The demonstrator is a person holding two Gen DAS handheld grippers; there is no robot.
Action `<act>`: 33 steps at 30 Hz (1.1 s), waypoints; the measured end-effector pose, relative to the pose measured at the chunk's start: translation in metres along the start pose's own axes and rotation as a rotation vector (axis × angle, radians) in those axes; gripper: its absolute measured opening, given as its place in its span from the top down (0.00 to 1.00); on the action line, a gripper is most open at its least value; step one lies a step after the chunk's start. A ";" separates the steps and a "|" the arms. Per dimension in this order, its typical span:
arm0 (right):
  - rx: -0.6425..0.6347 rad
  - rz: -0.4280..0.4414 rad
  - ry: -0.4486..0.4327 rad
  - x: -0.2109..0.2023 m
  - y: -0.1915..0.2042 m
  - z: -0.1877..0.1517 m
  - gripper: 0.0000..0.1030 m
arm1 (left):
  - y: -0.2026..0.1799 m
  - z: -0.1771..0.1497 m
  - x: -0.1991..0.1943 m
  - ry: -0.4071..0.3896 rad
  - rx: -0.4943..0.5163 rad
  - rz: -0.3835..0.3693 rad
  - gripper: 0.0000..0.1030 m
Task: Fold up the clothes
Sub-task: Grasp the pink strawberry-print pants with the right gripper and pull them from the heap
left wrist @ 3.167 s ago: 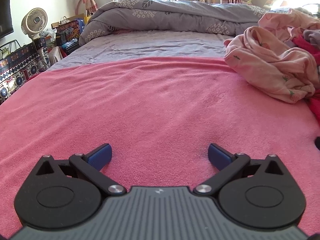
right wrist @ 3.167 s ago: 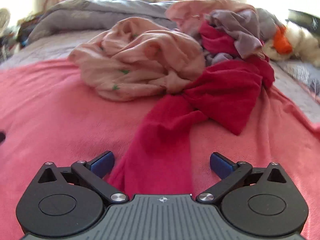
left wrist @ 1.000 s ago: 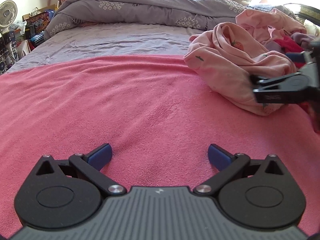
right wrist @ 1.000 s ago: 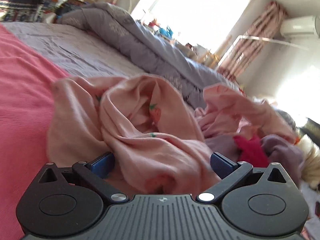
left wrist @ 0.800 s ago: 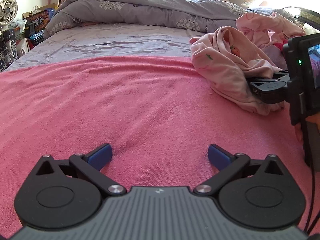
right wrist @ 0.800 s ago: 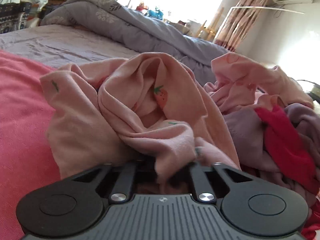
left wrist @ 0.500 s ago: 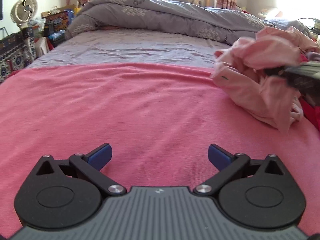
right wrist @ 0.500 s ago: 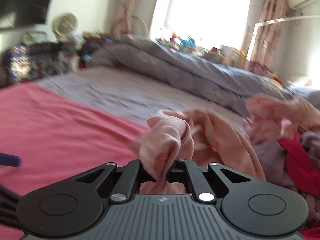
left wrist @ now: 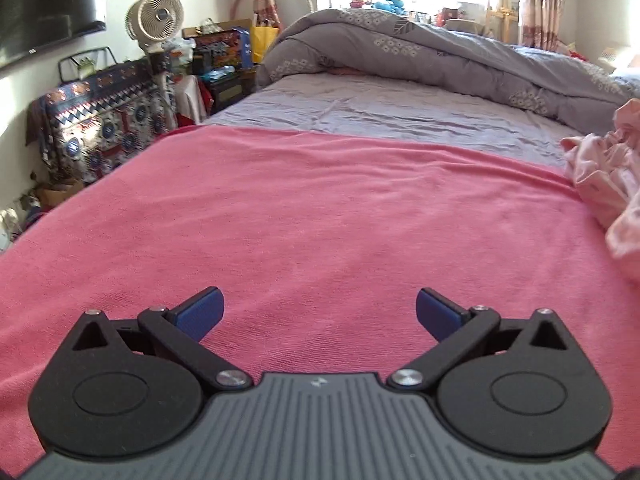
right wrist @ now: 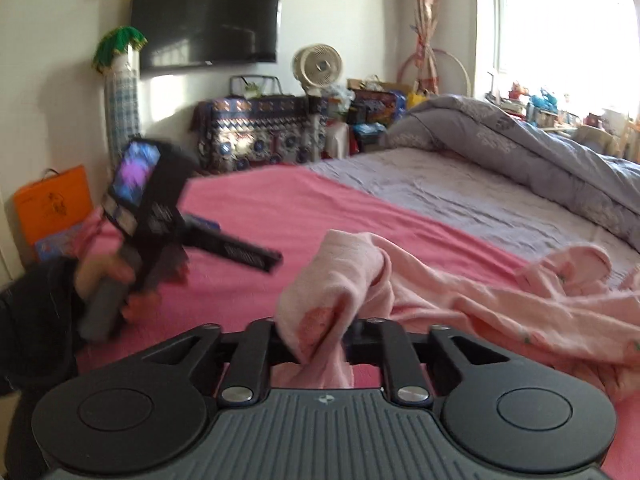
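Right claw (right wrist: pixel 316 334) pinches a bunched fold of the pink garment (right wrist: pixel 460 292), jaws opening; the rest trails right across the pink blanket (right wrist: pixel 256 208) on the bed. Left claw (left wrist: pixel 319 312) spread wide, nothing between, above blanket.

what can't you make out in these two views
- Right gripper, right wrist view: its pads are buried in the pink garment; jaws opening, cloth between them.
- The pink garment, left wrist view: cut off by the right edge, so its shape and type stay unknown.
- Left gripper, right wrist view: motion-blurred, its jaws unreadable there; its own view shows them open over the pink blanket.
- Pile of other clothes: outside both views.
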State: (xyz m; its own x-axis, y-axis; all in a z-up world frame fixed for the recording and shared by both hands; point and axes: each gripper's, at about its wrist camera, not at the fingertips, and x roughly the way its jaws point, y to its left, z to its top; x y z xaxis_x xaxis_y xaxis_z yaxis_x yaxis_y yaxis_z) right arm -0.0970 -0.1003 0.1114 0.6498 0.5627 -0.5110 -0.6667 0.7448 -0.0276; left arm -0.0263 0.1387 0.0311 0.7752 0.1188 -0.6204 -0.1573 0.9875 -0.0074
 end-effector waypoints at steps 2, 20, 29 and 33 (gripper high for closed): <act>0.056 -0.063 0.005 -0.008 -0.024 -0.013 0.24 | -0.013 0.002 -0.008 0.005 0.003 -0.127 0.00; 0.570 -0.364 -0.040 -0.024 -0.211 -0.042 0.00 | -0.119 -0.004 0.017 0.130 0.166 -0.247 0.00; 0.584 -0.516 0.105 0.058 -0.203 -0.040 0.89 | -0.064 -0.002 0.011 0.137 0.060 -0.187 0.00; 0.531 -0.672 0.030 -0.056 -0.193 -0.054 0.89 | -0.075 0.010 0.015 0.135 0.013 -0.246 0.00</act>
State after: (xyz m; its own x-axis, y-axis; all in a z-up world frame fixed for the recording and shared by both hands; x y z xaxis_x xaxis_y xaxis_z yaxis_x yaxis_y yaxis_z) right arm -0.0248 -0.2945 0.0987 0.8309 -0.0628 -0.5529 0.1211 0.9902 0.0696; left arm 0.0035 0.0674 0.0301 0.7003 -0.1386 -0.7003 0.0338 0.9863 -0.1614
